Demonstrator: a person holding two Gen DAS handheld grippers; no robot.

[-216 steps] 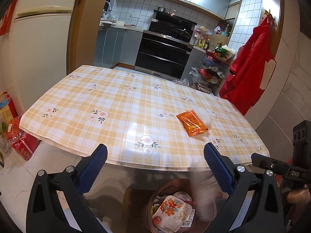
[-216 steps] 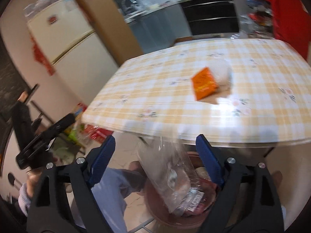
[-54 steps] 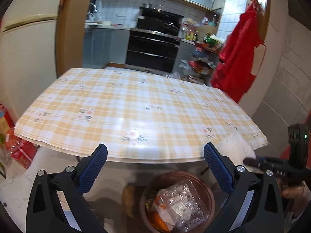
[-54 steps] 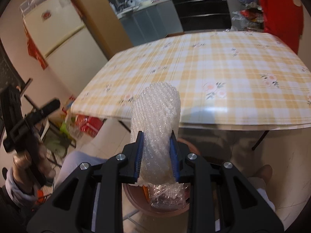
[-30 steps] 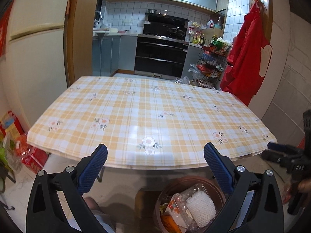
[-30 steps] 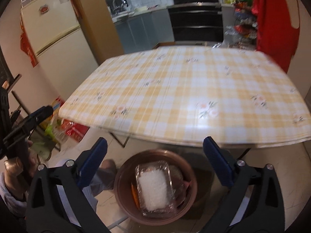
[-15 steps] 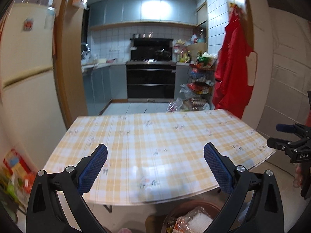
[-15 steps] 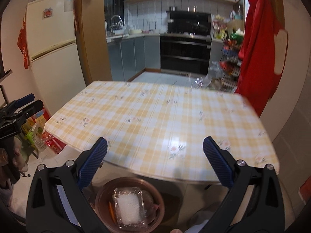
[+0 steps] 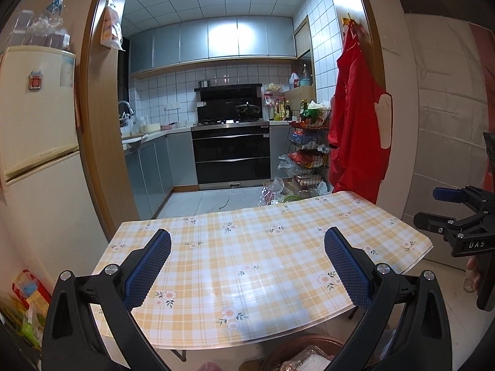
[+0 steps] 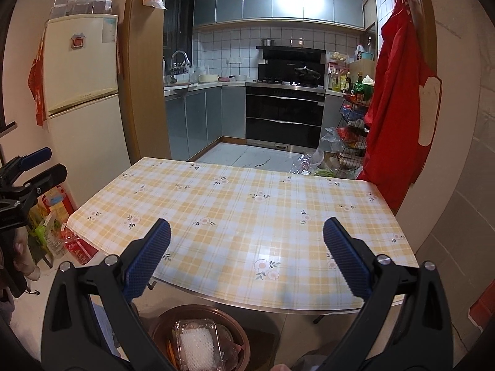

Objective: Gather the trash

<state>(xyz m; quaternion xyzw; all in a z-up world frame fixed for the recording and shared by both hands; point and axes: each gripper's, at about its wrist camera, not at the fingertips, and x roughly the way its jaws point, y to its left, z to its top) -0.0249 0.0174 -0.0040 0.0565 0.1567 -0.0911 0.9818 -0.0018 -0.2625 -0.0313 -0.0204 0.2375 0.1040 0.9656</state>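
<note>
Worktop (image 10: 247,216): checked yellow cloth, kitchen beyond.
Bin (image 10: 238,334): at 6 o'clock, holding bubble wrap (image 10: 198,351).
Left tongs (image 9: 247,266): released.
Right tongs (image 10: 247,259): released.

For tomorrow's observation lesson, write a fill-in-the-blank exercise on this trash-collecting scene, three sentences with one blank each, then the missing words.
1. The brown trash bin stands on the floor below the table's near ____.
2. Both the left gripper and the right gripper have their jaws ____.
3. The white foam net lies in a clear plastic ____ inside the bin.

Missing words: edge; open; tray
</note>
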